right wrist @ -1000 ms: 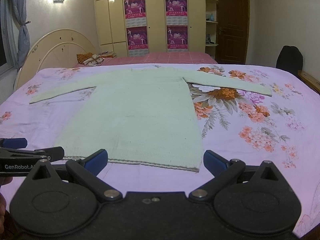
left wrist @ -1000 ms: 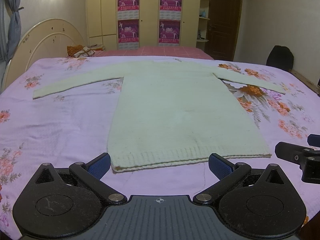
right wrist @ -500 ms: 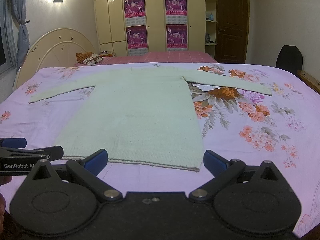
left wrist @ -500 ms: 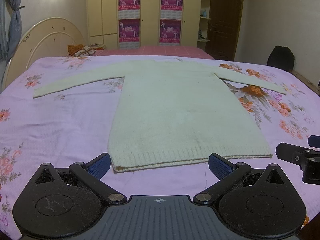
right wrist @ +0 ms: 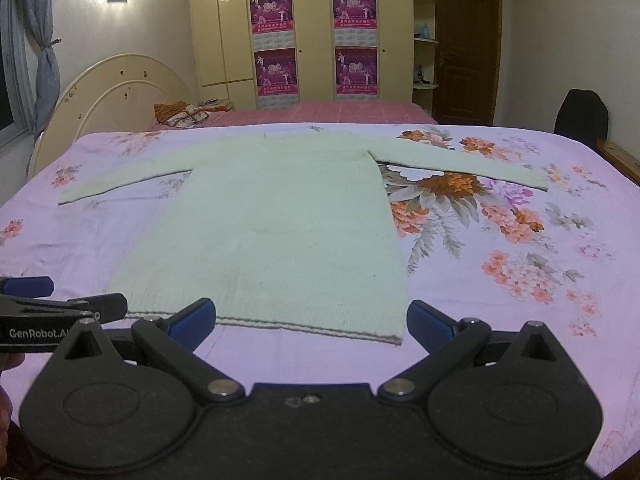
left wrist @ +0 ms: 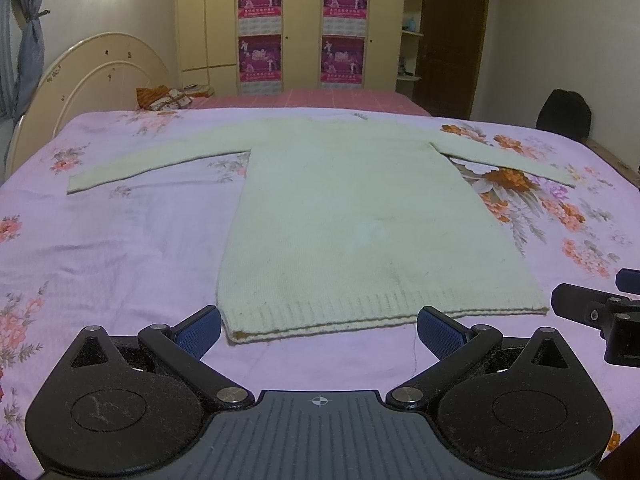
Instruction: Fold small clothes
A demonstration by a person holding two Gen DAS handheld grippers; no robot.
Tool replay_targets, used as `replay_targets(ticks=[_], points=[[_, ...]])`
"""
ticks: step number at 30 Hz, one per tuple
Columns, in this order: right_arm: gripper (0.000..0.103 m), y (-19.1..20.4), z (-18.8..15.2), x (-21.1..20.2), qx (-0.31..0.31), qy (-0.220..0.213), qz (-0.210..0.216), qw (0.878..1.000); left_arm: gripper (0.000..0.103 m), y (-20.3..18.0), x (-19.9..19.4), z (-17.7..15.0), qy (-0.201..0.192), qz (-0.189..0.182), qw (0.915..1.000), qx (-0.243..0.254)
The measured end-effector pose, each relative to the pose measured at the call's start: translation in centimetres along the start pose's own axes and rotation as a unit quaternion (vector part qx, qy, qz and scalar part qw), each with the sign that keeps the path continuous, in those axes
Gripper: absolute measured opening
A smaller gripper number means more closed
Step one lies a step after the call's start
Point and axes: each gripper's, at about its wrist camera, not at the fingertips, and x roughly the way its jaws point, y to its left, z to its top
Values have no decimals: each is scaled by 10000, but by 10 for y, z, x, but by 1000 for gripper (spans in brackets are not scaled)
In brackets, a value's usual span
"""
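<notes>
A pale cream knitted sweater (left wrist: 352, 216) (right wrist: 280, 224) lies flat on the bed, sleeves spread left and right, ribbed hem nearest me. My left gripper (left wrist: 319, 330) stands open just short of the hem, its blue pads either side of the hem's left half, nothing held. My right gripper (right wrist: 311, 322) is also open, in front of the hem's right half, near the right corner. Each gripper shows at the edge of the other's view: the right one (left wrist: 596, 312), the left one (right wrist: 52, 308).
The bed carries a lilac floral sheet (left wrist: 100, 240) (right wrist: 520, 240). A cream headboard (left wrist: 92, 76) stands at the left. Behind are a second bed with a red cover (right wrist: 320, 110), wardrobes with posters (left wrist: 304, 24), a door (right wrist: 466, 40) and a dark bag (right wrist: 580, 114) at the right.
Both views have shifted very slightly; the hem sits a touch farther from the left gripper's fingers. The sweater has not moved and both grippers stay open.
</notes>
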Motion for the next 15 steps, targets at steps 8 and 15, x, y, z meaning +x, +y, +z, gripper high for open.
replay_targets(ticks=[8, 15], points=[[102, -1, 0, 0, 7, 9, -1, 10000, 103, 1, 0, 0, 5, -6, 10000, 4], [102, 1, 1, 0, -1, 13, 10, 10000, 103, 1, -1, 0, 11, 8, 10000, 7]])
